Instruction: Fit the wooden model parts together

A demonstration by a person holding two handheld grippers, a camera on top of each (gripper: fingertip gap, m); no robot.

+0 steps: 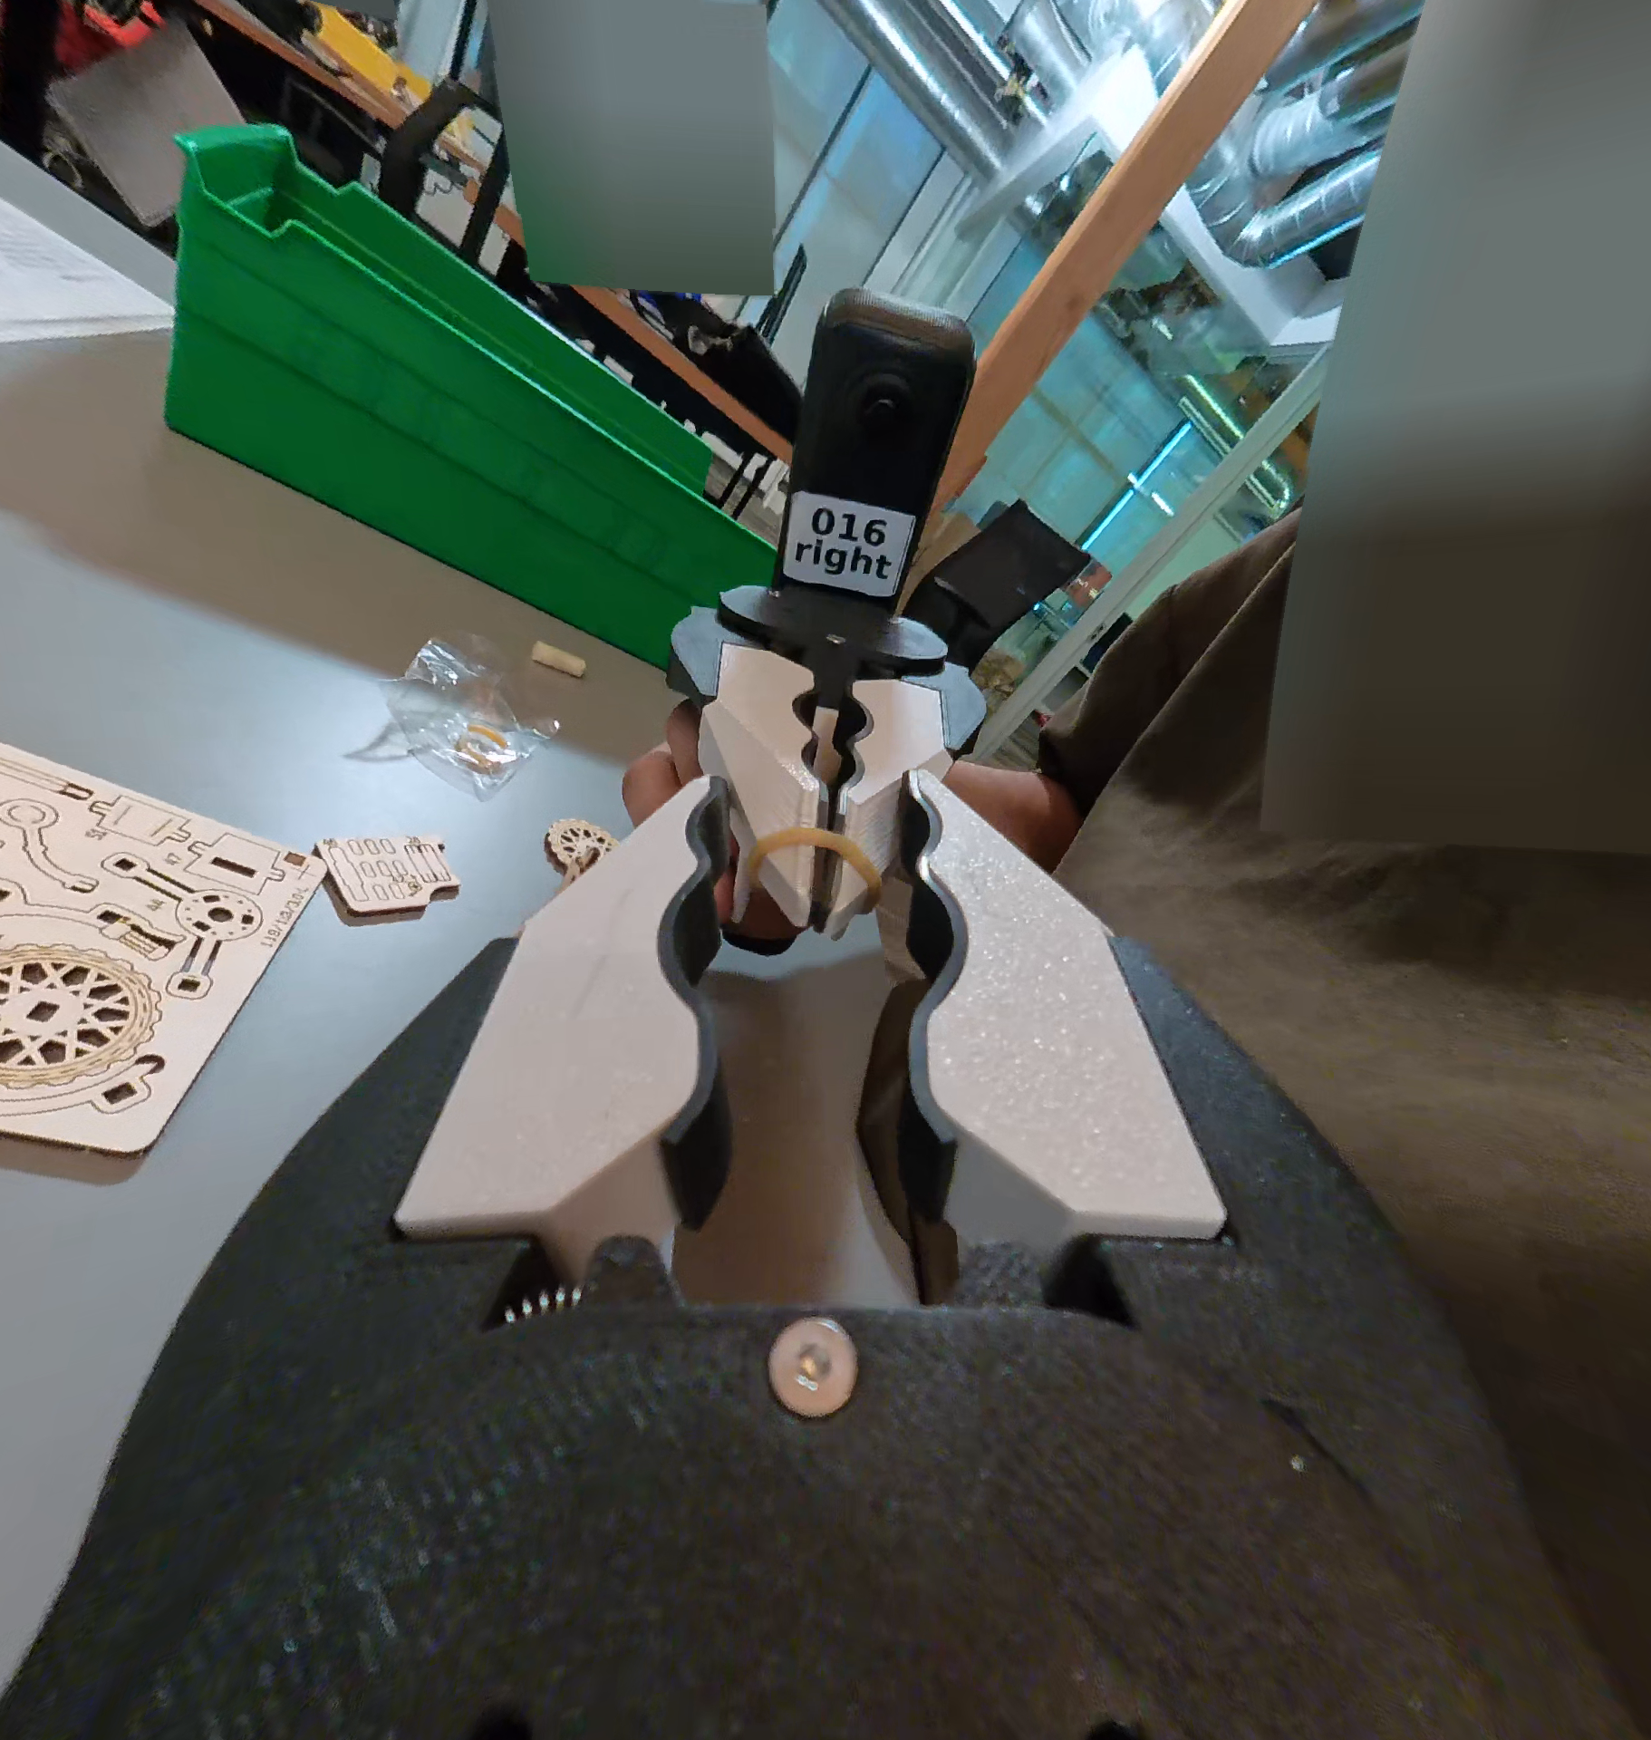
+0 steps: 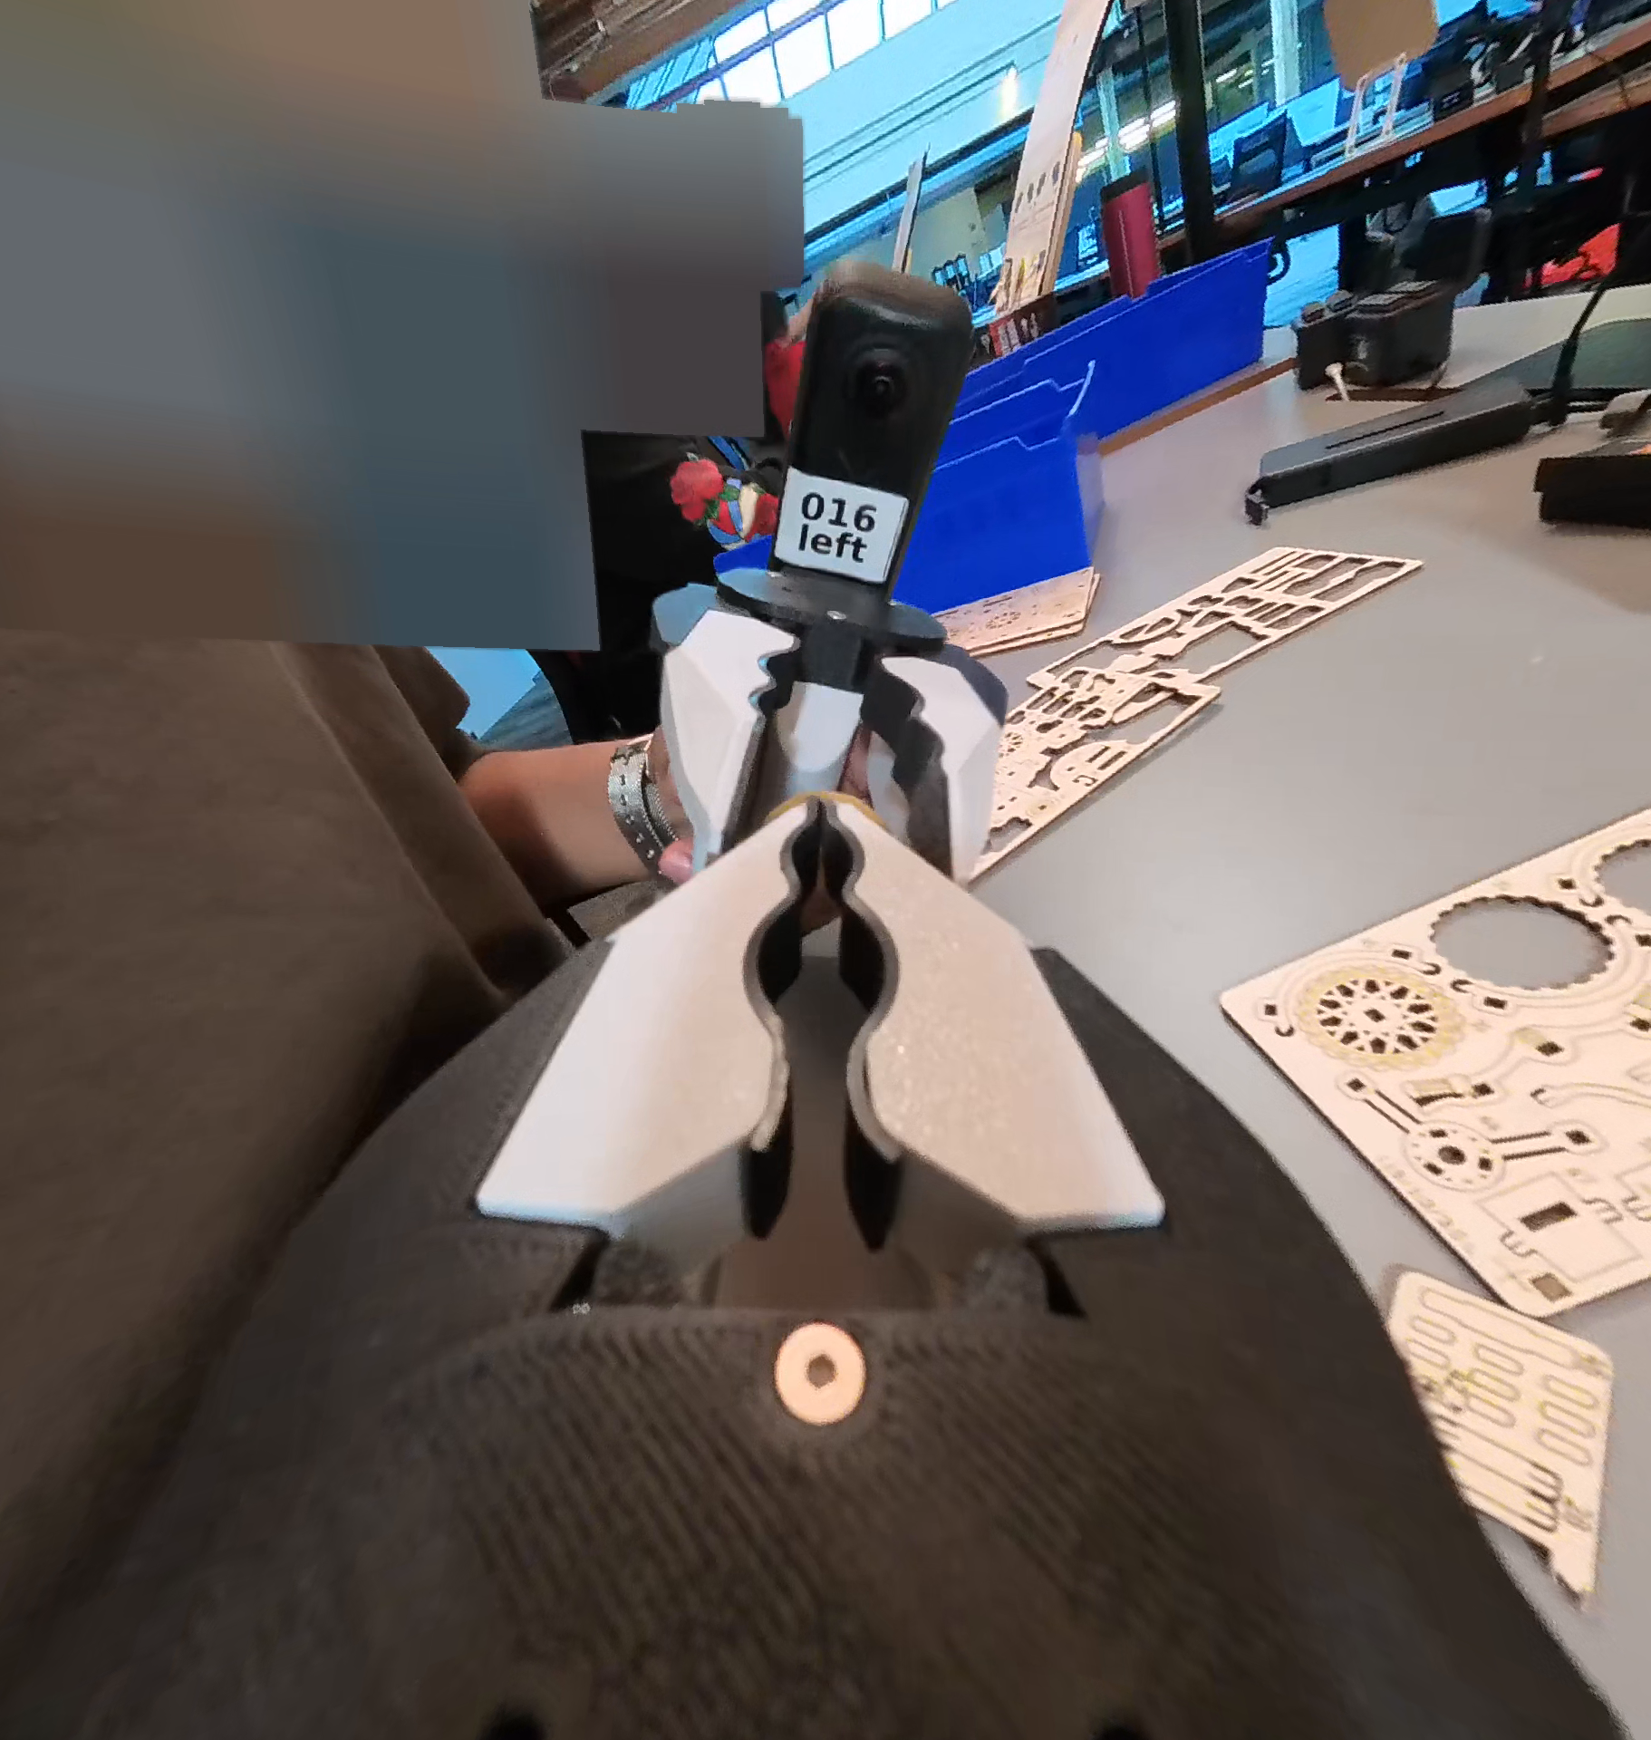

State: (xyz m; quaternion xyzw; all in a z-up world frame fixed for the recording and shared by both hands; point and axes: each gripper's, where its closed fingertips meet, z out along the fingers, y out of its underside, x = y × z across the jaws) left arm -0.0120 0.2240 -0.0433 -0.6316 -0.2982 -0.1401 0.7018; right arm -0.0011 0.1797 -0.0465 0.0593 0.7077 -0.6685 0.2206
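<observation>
So both grippers are up off the grey table [image 1: 238, 603] and pointed straight at each other, tip to tip. The right gripper [image 1: 826, 894] has its fingers pressed together, and a yellowish rubber band [image 1: 808, 847] is looped around its tips; in its own view you only catch a sliver of that band at 12 o'clock past the tips. The left gripper [image 1: 808, 819] is spread wide, its two white fingers sitting on either side of the right one's closed tips, not clamping anything I can see. None of the wooden parts are in either gripper. From the left wrist view, the big laser-cut wooden sheet [image 1: 78, 951] lies flat on the table out at 9 o'clock, with a small popped-out wooden piece [image 1: 389, 876] and a little wooden gear [image 1: 577, 843] between it and the gripper tips, roughly 10 o'clock. A clear plastic baggie [image 1: 469, 720] sits a bit beyond those, and a green bin [image 1: 407, 452] behind at 11. From the right wrist view, more wooden sheets [image 2: 1509, 1055] sit at 3 o'clock, well apart from the grippers.
</observation>
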